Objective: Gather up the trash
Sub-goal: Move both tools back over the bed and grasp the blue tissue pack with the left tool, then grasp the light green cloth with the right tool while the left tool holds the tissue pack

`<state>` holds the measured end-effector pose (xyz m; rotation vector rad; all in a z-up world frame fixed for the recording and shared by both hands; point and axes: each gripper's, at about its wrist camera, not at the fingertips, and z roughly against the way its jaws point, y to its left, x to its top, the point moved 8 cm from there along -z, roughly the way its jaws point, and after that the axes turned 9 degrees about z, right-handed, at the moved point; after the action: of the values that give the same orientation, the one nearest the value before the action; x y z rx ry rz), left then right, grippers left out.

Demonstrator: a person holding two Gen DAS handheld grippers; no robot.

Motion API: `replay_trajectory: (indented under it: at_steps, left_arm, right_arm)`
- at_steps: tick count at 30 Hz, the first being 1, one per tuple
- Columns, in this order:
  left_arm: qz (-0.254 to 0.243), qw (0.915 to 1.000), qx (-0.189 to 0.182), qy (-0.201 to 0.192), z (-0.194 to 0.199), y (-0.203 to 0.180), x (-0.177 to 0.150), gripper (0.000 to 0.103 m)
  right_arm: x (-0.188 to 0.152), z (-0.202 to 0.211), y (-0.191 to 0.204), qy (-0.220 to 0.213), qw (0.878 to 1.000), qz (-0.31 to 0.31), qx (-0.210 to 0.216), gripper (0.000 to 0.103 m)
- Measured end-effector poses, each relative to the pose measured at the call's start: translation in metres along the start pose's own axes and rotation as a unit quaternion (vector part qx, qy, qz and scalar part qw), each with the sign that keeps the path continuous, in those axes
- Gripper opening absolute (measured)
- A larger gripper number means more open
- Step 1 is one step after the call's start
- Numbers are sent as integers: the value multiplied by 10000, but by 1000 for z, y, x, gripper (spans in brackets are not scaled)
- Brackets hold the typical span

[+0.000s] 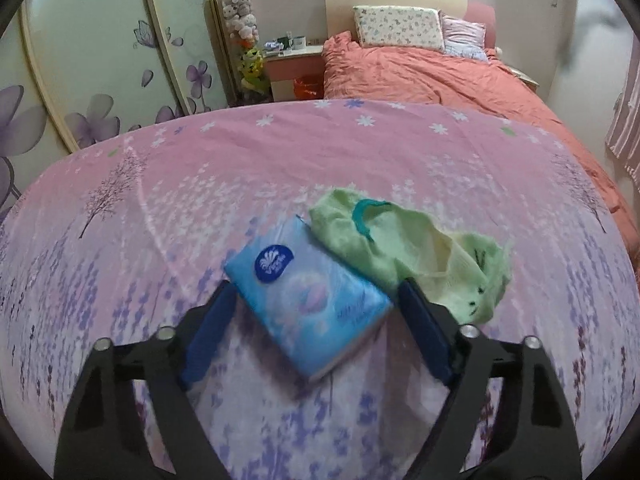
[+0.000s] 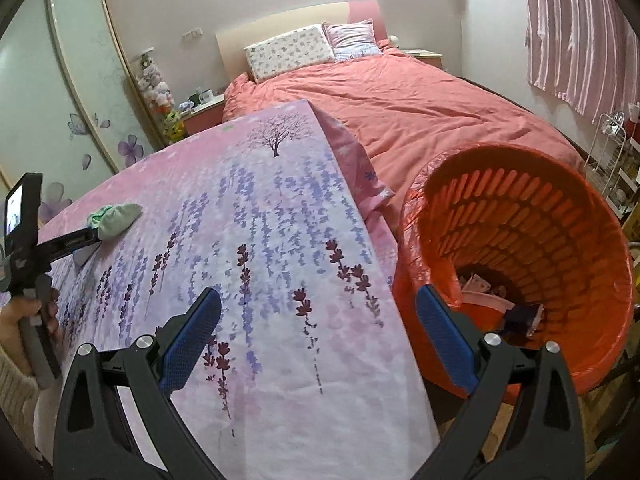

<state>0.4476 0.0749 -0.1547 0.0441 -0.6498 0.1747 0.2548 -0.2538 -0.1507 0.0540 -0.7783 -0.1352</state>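
tissue pack (image 1: 308, 300): blue, glossy, dark round logo, on flowered cloth (image 1: 280, 160) touching green rag (image 1: 412, 256) | left gripper (image 1: 316, 304): fingers spread around pack | right gripper (image 2: 320, 312): released, empty | orange bin (image 2: 520, 248): lined, holding scraps

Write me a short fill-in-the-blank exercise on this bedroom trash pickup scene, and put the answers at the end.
1. The left gripper is open around a tissue pack whose wrapper is mostly ____ in colour.
2. Touching the tissue pack's far edge lies a crumpled ____ cloth.
3. The right gripper is open beside an orange ____ lined with a plastic bag.
4. Both items lie on a tablecloth printed with purple ____.

Missing words: blue; green; basket; flowers
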Motion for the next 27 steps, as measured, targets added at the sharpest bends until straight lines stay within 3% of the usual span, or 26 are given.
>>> replay_trajectory:
  at_steps: [4,8,12,18,19,20,27]
  left_arm:
    - [220,9993,-292,77,0,7,0,67]
    - [47,9989,-463,54,8,24,-16,54]
    - [-13,9988,-491,26,18,46,-28,54]
    - [79,9996,-283,52,6,53,-14,66]
    - [52,9996,-271,37,4,53,-12,63]
    - [36,9996,-288,30,4,52,-11,52]
    - [-128,9997,-201,-45,15,81,-21,52]
  right_arm:
    - [-2,-2,4,34,10000,-3,35,97]
    - [-4,-4,11,77,9999,16,114,97]
    - [-4,-7,25,102,9997,77,212,97]
    - [2,-13,56,130,9989,251,369,97]
    - [3,-15,60,141,9988,283,387,97]
    - [4,-17,67,157,9985,330,417,97]
    - [19,-38,124,163,9942,775,732,97]
